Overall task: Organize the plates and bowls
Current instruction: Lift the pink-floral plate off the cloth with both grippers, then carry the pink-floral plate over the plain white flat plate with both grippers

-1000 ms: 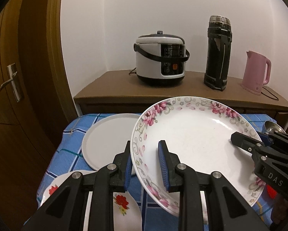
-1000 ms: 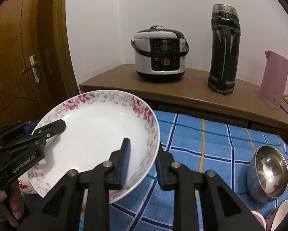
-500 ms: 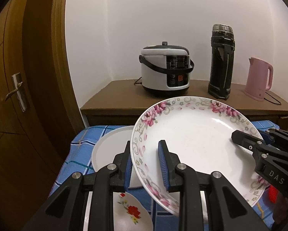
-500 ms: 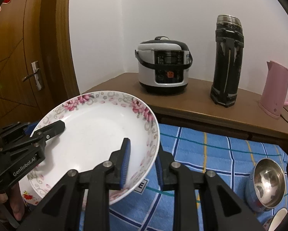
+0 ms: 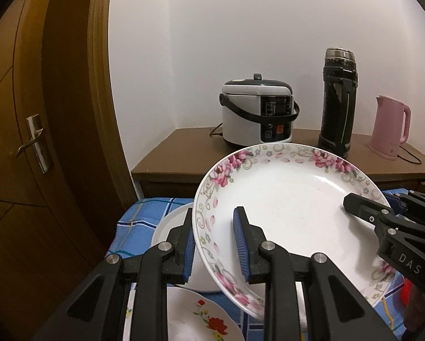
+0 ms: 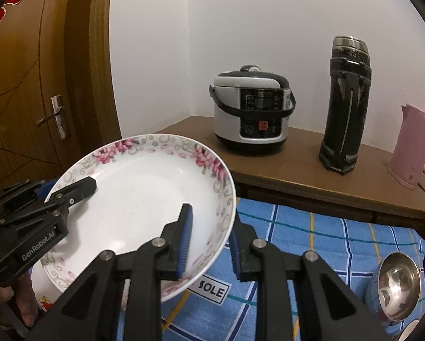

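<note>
Both grippers hold one white plate with pink flowers (image 5: 292, 199) in the air above the table. My left gripper (image 5: 214, 244) is shut on its left rim. My right gripper (image 6: 209, 238) is shut on its right rim; the plate also shows in the right wrist view (image 6: 138, 187). Below it lie a plain white plate (image 5: 169, 224) and a plate with red flowers (image 5: 201, 315). A steel bowl (image 6: 397, 284) sits at the right on the cloth.
A blue checked tablecloth (image 6: 326, 244) covers the table. Behind it a brown sideboard (image 6: 297, 156) carries a rice cooker (image 6: 252, 116), a black thermos (image 6: 346, 105) and a pink kettle (image 6: 417, 145). A wooden door (image 5: 27, 142) stands at the left.
Both grippers have lifted the flowered plate higher; the table and the plates on it have dropped lower in both views. The grip on the plate is unchanged.
</note>
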